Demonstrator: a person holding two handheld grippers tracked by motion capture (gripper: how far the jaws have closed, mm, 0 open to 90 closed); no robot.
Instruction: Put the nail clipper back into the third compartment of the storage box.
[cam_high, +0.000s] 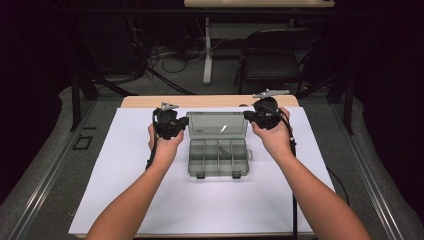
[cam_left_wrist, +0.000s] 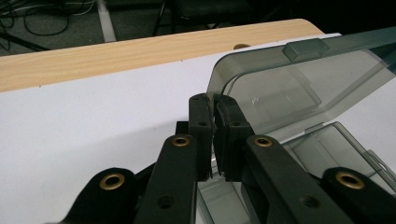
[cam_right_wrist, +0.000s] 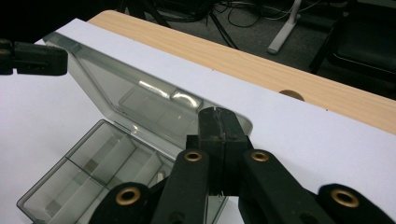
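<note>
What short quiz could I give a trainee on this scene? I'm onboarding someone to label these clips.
1. True or false: the lid of the clear compartment box is raised.
2. Which tool pinches the lid's left edge: A) left tool B) right tool C) neither?
3. What covers the wooden table under the box?

Key
1. True.
2. A; the right tool is shut at the lid's other corner, though whether it grips is hard to tell.
3. A white sheet.
</note>
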